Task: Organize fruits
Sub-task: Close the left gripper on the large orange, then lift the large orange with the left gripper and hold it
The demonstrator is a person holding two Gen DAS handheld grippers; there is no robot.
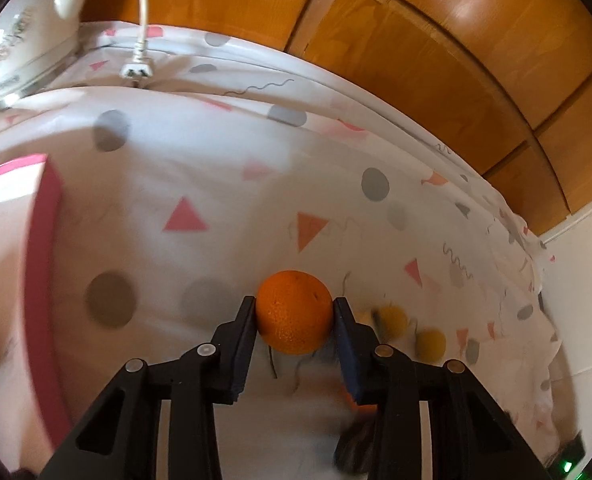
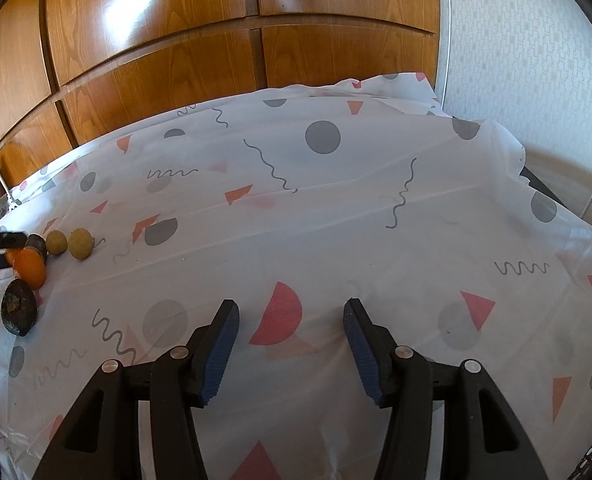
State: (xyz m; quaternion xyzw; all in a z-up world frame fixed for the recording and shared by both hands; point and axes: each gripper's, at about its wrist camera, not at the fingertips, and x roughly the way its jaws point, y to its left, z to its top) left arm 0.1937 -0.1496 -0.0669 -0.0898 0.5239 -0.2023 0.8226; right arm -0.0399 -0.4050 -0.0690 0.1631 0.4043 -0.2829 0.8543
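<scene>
Against the patterned sheet (image 1: 224, 168) on the desk, the left tongs (image 1: 294, 312) are clamped on a round, dimpled, bright orange (image 1: 294, 314), so the pick-up step looks in hand and a lift toward the pink box (image 1: 46, 216) left of them seems next, while the right tongs (image 2: 292, 320) stand apart, empty.

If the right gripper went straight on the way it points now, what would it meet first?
Probably only the patterned tablecloth. The right gripper stands open with nothing between its fingers, and no fruit lies ahead; the orange and the other fruit sit far off to its left.
</scene>
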